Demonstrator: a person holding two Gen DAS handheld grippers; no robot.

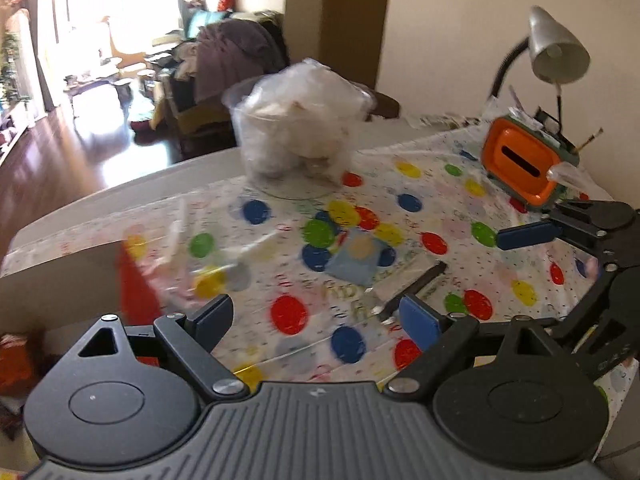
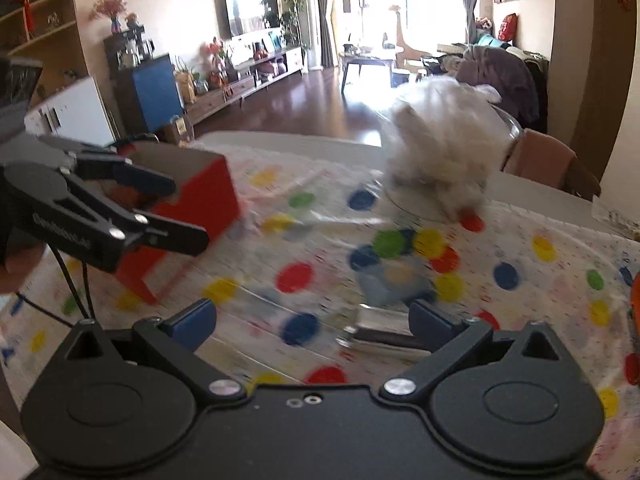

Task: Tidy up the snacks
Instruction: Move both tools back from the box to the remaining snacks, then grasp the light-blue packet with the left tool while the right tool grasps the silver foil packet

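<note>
A clear bowl point(image 1: 298, 136) heaped with white wrapped snacks stands at the far middle of the table; it also shows in the right wrist view point(image 2: 440, 152). A light blue snack packet point(image 1: 356, 260) lies on the dotted cloth ahead of both grippers, also in the right wrist view point(image 2: 394, 280). A dark flat packet point(image 1: 416, 286) lies by my left gripper's right finger, and shows blurred in the right wrist view point(image 2: 380, 338). A red open box point(image 2: 192, 216) stands at the left. My left gripper point(image 1: 320, 320) is open and empty. My right gripper point(image 2: 312, 324) is open and empty.
An orange and green box point(image 1: 520, 164) and a grey desk lamp point(image 1: 556, 48) stand at the table's right rear. The right gripper shows at the right edge of the left wrist view point(image 1: 580, 232); the left gripper shows over the red box point(image 2: 100, 216). A chair back point(image 2: 548, 160) is beyond the table.
</note>
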